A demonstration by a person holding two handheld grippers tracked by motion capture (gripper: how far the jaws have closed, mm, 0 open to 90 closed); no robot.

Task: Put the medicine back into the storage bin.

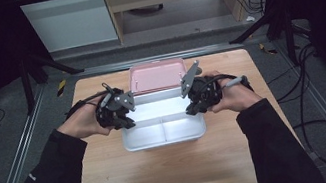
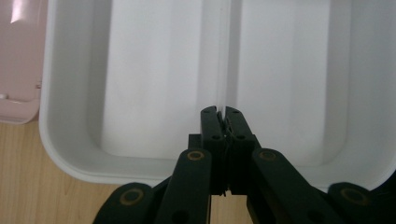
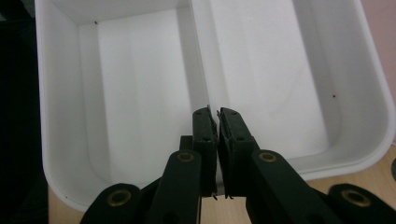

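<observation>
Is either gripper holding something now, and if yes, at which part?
Nothing is held. The left gripper and the right gripper both hang shut and empty over the white divided container.

An open white two-compartment box (image 1: pixel 164 131) sits mid-table, pink lid (image 1: pixel 157 76) behind it.

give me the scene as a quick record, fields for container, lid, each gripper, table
container: white two-compartment box, open, nothing visible inside
divider: wall between the compartments
lid: pink lid lying behind the box
left gripper: jaws shut, holding nothing, above the box's left side
right gripper: jaws nearly together, holding nothing, above the box's right side
table: wooden top
</observation>
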